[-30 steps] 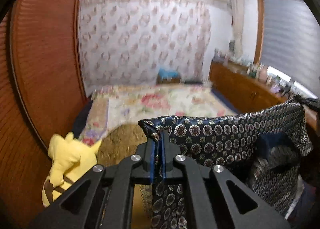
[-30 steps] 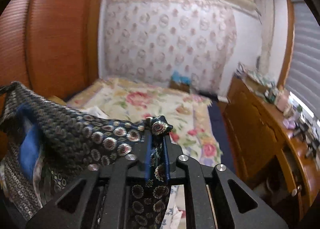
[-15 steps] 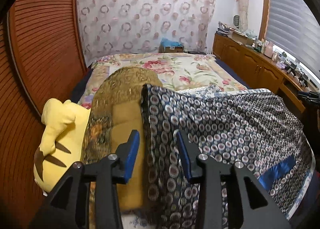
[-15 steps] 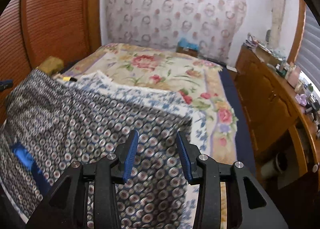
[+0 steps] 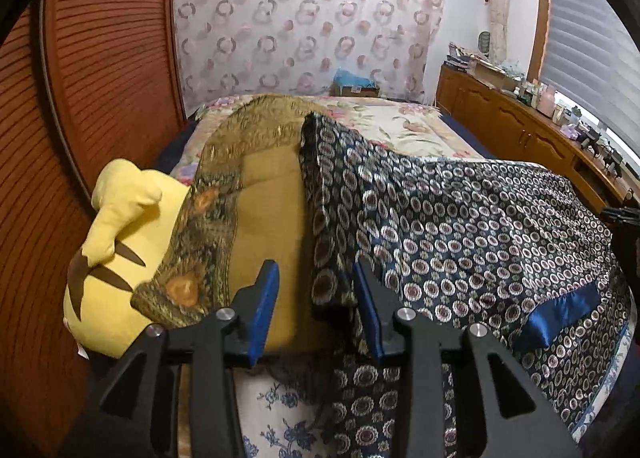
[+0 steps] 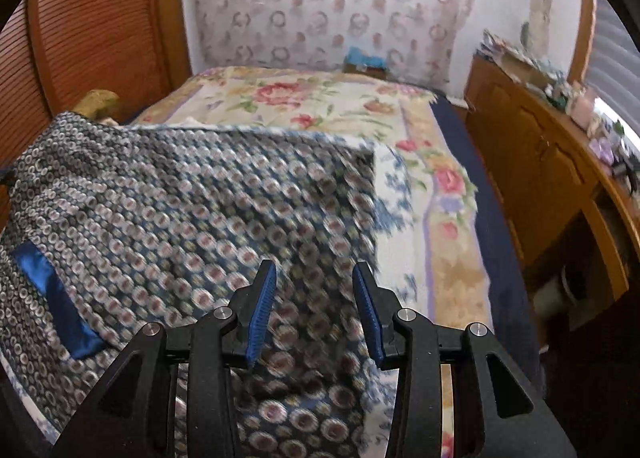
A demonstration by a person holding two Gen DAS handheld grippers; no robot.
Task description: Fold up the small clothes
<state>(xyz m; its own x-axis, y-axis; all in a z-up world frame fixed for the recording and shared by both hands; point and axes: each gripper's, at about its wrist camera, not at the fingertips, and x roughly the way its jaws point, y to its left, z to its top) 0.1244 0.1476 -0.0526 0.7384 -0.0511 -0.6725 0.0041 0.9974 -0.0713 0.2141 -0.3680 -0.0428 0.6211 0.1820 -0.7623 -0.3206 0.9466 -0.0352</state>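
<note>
Garment (image 5: pixel 460 226) with circle print lies spread on bed (image 5: pixel 404 126), beside yellow plush (image 5: pixel 120 242). Your left gripper (image 5: pixel 316 298) and right gripper (image 6: pixel 314 298): jaws released, gripping nothing. No readable writing.

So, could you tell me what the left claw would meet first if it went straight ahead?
Probably the raised left edge of the patterned navy garment, lying between the open left claw fingers; depth is uncertain.

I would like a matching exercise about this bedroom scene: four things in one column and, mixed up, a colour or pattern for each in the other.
Things:
1. plush toy
2. garment
3. bedspread
4. wardrobe door

Colours or patterns:
A. reddish-brown slats
B. dark blue with small rings
C. yellow
D. cream with pink flowers

Pairs: 1-C, 2-B, 3-D, 4-A
</note>
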